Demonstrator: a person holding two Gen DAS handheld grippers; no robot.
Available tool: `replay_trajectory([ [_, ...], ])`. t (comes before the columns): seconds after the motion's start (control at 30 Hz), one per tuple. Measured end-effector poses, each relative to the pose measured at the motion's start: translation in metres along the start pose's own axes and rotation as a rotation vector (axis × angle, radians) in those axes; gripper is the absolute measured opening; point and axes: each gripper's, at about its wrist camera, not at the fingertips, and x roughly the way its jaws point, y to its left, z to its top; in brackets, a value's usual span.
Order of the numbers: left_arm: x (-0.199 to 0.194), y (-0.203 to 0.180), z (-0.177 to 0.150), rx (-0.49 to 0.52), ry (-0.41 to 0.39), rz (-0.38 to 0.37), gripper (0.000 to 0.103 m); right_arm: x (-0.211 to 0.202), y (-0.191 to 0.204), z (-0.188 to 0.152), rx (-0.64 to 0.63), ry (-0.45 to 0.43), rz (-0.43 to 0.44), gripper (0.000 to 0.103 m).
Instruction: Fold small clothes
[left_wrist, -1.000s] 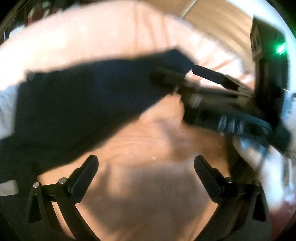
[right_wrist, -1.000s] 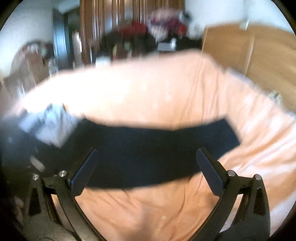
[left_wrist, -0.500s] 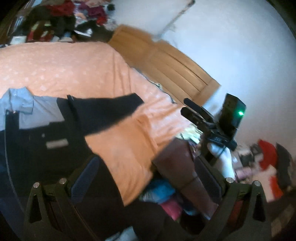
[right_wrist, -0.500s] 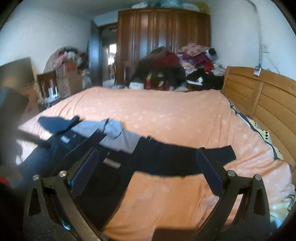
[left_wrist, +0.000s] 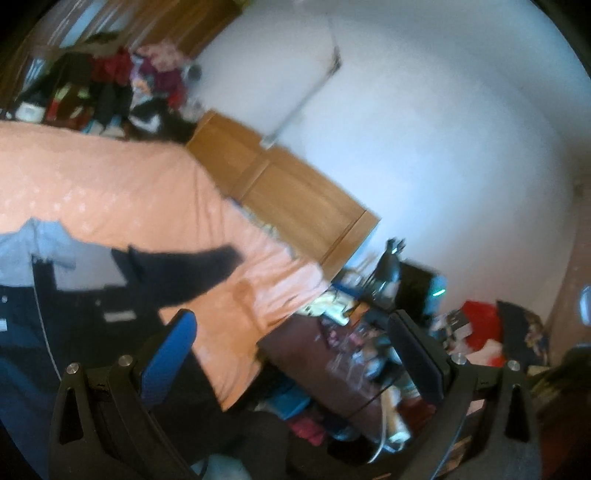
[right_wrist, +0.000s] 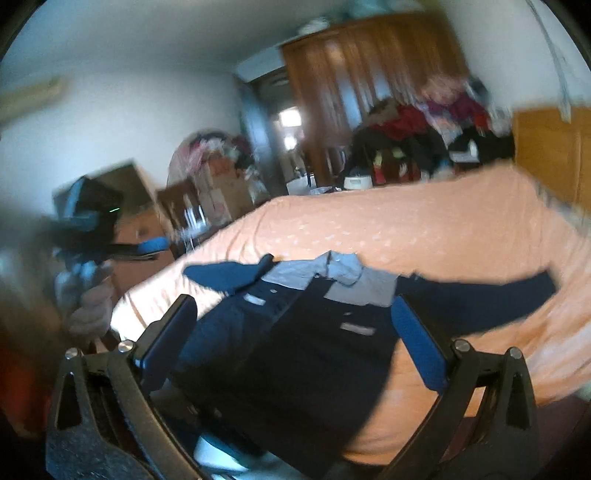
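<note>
Right wrist view: a dark navy shirt with a grey collar is seen spread flat on the orange bed, hem hanging over the near edge, one sleeve stretched toward the wooden headboard, presumably laid out so it can be folded. The right gripper is held above the shirt with jaws apart and nothing between them. The left gripper is likewise spread and empty, angled off the bed's side toward floor clutter, apparently idle.
</note>
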Motion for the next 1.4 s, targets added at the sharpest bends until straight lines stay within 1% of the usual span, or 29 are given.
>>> replay_trajectory([
  [0.03,-0.002,-0.003,0.002,-0.003,-0.006,-0.026,0.103,0.028,-0.010,-0.016,0.075,0.038,0.011,0.103],
  [0.07,-0.006,-0.006,0.004,-0.009,-0.015,-0.048,0.103,0.051,-0.014,-0.029,0.108,0.091,0.019,0.103],
  [0.13,-0.013,-0.013,0.007,-0.010,-0.034,-0.078,0.103,0.116,-0.027,-0.070,0.192,0.267,0.025,0.103],
  [0.17,-0.017,-0.016,0.008,-0.003,-0.040,-0.075,0.103,0.144,-0.034,-0.091,0.252,0.360,0.049,0.103],
  [0.23,-0.020,-0.019,0.011,0.016,-0.041,-0.049,0.103,0.195,-0.036,-0.147,0.390,0.606,0.162,0.103],
  [0.27,-0.022,-0.020,0.013,0.028,-0.042,-0.030,0.103,0.214,-0.027,-0.181,0.417,0.760,0.185,0.103],
  [0.3,-0.027,-0.021,0.014,0.041,-0.051,-0.006,0.103,0.219,-0.018,-0.201,0.412,0.854,0.203,0.103],
  [0.33,-0.035,-0.019,0.017,0.060,-0.071,0.034,0.103,0.219,-0.009,-0.217,0.396,0.916,0.219,0.103],
  [0.4,-0.049,-0.015,0.023,0.071,-0.110,0.093,0.103,0.206,0.016,-0.249,0.351,1.060,0.268,0.103],
  [0.43,-0.056,-0.009,0.025,0.069,-0.136,0.130,0.103,0.201,0.021,-0.254,0.343,1.080,0.281,0.103],
  [0.47,-0.066,-0.002,0.028,0.066,-0.173,0.170,0.103,0.196,0.024,-0.255,0.340,1.082,0.294,0.103],
  [0.53,-0.076,0.014,0.029,0.060,-0.221,0.244,0.103,0.189,0.021,-0.246,0.334,1.024,0.296,0.103],
  [0.6,-0.076,0.038,0.024,0.074,-0.230,0.389,0.103,0.189,0.006,-0.219,0.338,0.908,0.240,0.103],
  [0.63,-0.070,0.059,0.018,0.088,-0.216,0.516,0.103,0.192,-0.003,-0.207,0.336,0.855,0.209,0.103],
  [0.7,-0.059,0.103,0.008,0.058,-0.153,0.680,0.103,0.197,-0.012,-0.178,0.296,0.742,0.111,0.103],
  [0.77,-0.042,0.170,-0.011,-0.018,-0.058,0.837,0.103,0.213,-0.024,-0.156,0.224,0.658,0.002,0.103],
  [0.8,-0.038,0.201,-0.021,-0.073,-0.019,0.891,0.103,0.225,-0.033,-0.144,0.179,0.609,-0.070,0.103],
  [0.83,-0.037,0.244,-0.036,-0.172,0.025,0.936,0.103,0.235,-0.038,-0.142,0.154,0.584,-0.116,0.103],
  [0.87,-0.039,0.269,-0.048,-0.224,0.036,0.965,0.103,0.243,-0.043,-0.136,0.136,0.565,-0.153,0.103],
  [0.9,-0.045,0.295,-0.062,-0.279,0.038,1.022,0.103,0.257,-0.049,-0.136,0.121,0.553,-0.187,0.103],
  [0.97,-0.052,0.332,-0.090,-0.356,0.068,1.102,0.103,0.278,-0.054,-0.152,0.102,0.583,-0.232,0.103],
  [1.0,-0.053,0.349,-0.104,-0.420,0.098,1.128,0.103,0.292,-0.056,-0.171,0.110,0.623,-0.244,0.103],
  [1.03,-0.060,0.365,-0.122,-0.484,0.108,1.117,0.103,0.298,-0.056,-0.176,0.089,0.630,-0.256,0.103],
  [1.07,-0.063,0.365,-0.129,-0.444,0.071,1.098,0.103,0.299,-0.052,-0.180,0.039,0.609,-0.277,0.103],
  [1.1,-0.062,0.361,-0.131,-0.407,0.061,1.096,0.103,0.296,-0.046,-0.184,-0.003,0.569,-0.299,0.103],
  [1.2,-0.056,0.358,-0.136,-0.368,0.088,1.118,0.103,0.288,-0.050,-0.187,0.035,0.527,-0.318,0.103],
  [1.3,-0.054,0.357,-0.135,-0.347,0.099,1.141,0.103,0.283,-0.053,-0.187,0.045,0.514,-0.306,0.103],
  [1.37,-0.048,0.356,-0.132,-0.341,0.125,1.162,0.103,0.284,-0.048,-0.184,0.022,0.540,-0.295,0.103],
  [1.4,-0.047,0.349,-0.128,-0.341,0.136,1.170,0.103,0.285,-0.047,-0.176,0.025,0.566,-0.278,0.103],
])
